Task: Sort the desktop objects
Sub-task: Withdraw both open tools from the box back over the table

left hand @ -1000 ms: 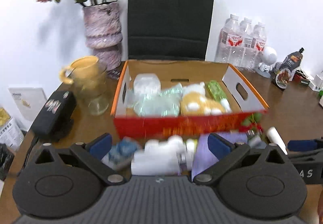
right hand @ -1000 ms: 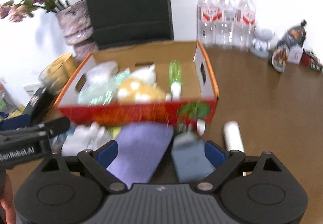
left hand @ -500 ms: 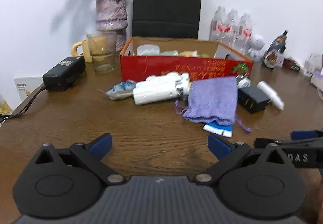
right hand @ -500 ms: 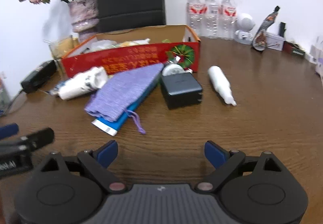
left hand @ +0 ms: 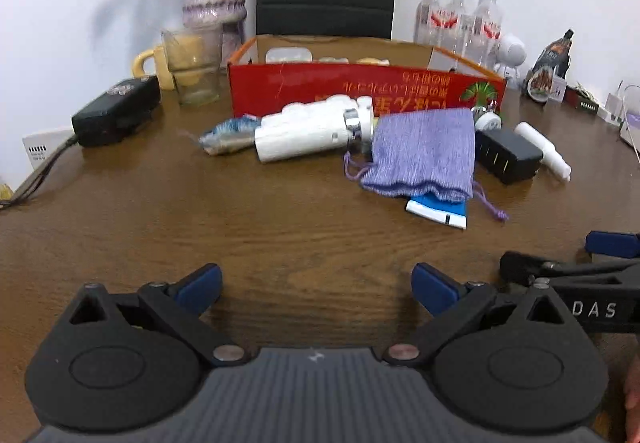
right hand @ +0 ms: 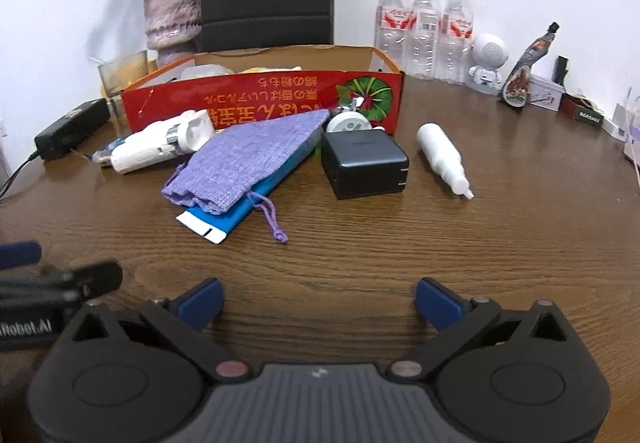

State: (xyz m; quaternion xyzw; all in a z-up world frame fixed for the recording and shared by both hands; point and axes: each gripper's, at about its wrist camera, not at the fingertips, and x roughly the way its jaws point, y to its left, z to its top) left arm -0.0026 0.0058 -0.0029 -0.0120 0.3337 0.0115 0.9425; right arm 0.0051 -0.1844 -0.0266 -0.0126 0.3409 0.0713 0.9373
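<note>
Left gripper agape, right gripper opening.

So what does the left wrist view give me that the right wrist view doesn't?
Only the left wrist view shows the yellow mug behind the glass and the white card at the table's left edge. Only the right wrist view shows the green-and-white tin beside the sauce bottle. Both show the red box, purple pouch lying over the blue tube, black charger and white bottle.
</note>
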